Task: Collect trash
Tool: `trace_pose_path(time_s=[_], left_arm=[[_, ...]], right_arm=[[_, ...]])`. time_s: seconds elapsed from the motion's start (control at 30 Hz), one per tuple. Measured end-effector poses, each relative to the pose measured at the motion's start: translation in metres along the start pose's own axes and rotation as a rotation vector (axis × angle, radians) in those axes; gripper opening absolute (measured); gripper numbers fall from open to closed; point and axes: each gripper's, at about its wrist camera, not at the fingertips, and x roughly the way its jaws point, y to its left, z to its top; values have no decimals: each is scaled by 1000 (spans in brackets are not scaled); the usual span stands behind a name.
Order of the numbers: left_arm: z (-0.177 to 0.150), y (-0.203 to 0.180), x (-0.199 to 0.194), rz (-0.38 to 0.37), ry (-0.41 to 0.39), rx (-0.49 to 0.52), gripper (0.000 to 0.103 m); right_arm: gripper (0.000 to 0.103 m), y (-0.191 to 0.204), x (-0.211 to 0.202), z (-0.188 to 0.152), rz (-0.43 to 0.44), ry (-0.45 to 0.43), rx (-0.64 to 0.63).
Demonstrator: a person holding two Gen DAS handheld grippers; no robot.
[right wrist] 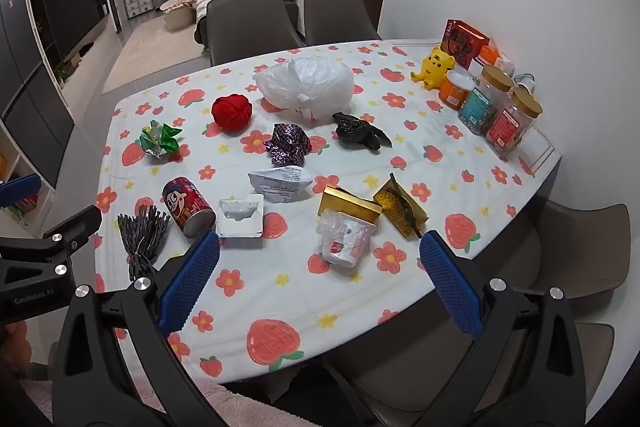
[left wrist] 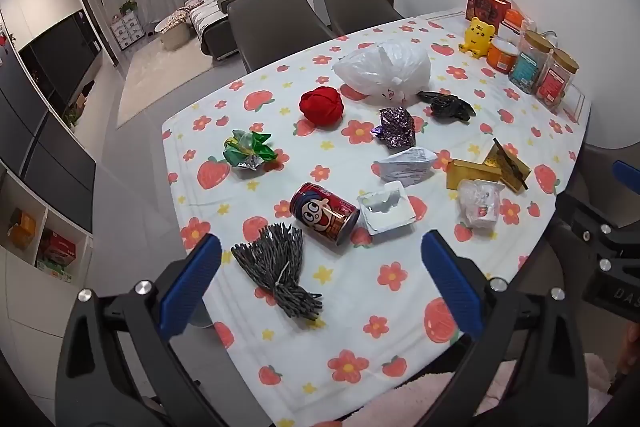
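Trash lies spread over a table with a flowered cloth (left wrist: pixel 360 307). Near the front are a red can (left wrist: pixel 324 213) on its side, a grey shredded bundle (left wrist: pixel 276 263), a white plastic tray (left wrist: pixel 386 211) and a crumpled clear cup (right wrist: pixel 346 235). Further back lie a gold box (right wrist: pixel 352 207), a white wrapper (right wrist: pixel 280 183), a purple wrapper (right wrist: pixel 288 143), a green wrapper (right wrist: pixel 160 139), a black bag (right wrist: pixel 360 131), a red ball (right wrist: pixel 232 111) and a white plastic bag (right wrist: pixel 304 83). My left gripper (left wrist: pixel 320 279) and right gripper (right wrist: pixel 320 279) hover open and empty above the near edge.
Jars (right wrist: pixel 500 111), an orange tub (right wrist: pixel 454 91), a yellow toy (right wrist: pixel 434 67) and a red box (right wrist: pixel 464 41) stand at the far right by the wall. Grey chairs (right wrist: pixel 248 23) stand behind the table and one (right wrist: pixel 560 267) at the right side.
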Motion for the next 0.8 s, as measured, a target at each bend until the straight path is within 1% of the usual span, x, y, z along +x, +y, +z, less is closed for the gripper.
trace_pose_path(time_s=[0.8], left_arm=[[0,1,1,1,2,-3,99]], right_arm=[[97,-1,-3,-1,-1,-4,0]])
